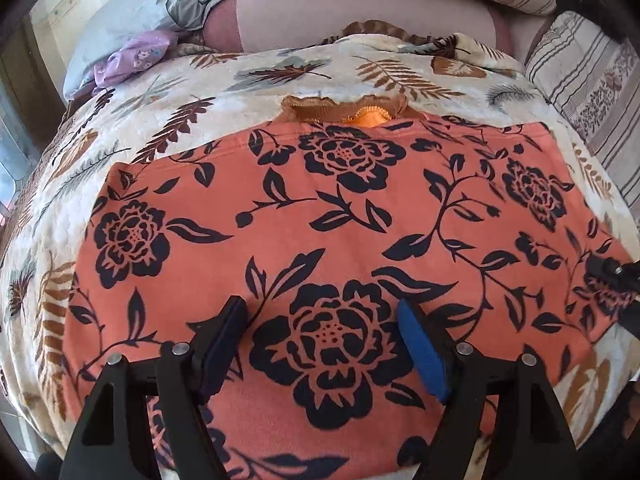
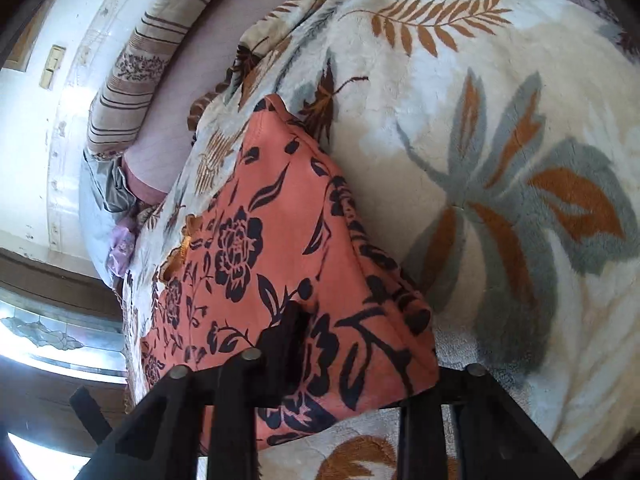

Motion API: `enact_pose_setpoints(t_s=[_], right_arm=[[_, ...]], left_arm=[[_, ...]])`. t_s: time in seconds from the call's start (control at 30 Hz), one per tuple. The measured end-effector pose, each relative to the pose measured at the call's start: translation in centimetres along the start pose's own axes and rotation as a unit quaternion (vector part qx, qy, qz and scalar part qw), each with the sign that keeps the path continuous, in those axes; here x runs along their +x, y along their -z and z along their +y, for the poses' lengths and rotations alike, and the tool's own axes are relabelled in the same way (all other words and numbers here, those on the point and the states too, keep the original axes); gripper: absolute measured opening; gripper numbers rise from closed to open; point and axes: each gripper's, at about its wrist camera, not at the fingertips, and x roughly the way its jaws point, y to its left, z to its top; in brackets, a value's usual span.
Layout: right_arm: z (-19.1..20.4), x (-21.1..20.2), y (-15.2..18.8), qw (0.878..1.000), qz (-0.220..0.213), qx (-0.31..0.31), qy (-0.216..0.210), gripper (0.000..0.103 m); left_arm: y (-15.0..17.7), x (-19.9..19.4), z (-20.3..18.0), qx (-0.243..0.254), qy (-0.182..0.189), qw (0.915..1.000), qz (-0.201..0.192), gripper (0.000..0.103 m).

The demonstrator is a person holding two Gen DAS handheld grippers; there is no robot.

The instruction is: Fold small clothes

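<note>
An orange garment with a black flower print lies spread on a cream leaf-print blanket, its gathered brown waistband at the far edge. My left gripper hovers over the garment's near part with its jaws wide apart and nothing between the blue pads. In the right wrist view the same garment has its near corner lifted and draped between my right gripper's jaws; the left finger presses into the cloth and the right finger is hidden under it. The right gripper's tip shows at the left view's right edge.
Striped cushions and a pink sofa back lie beyond the blanket. A grey-blue pillow and a small lilac cloth sit at the far left. A wall and window lie left of the bed.
</note>
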Motion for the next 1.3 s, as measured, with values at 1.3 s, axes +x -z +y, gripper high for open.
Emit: enact_pose_setpoints(t_s=[1.3], right_arm=[[26.4, 8.8, 17.6, 0.944, 0.092, -0.305, -0.085, 0.013]], left_arm=[[0.5, -3.6, 20.7, -0.299, 0.301, 0.9052, -0.028, 0.083]])
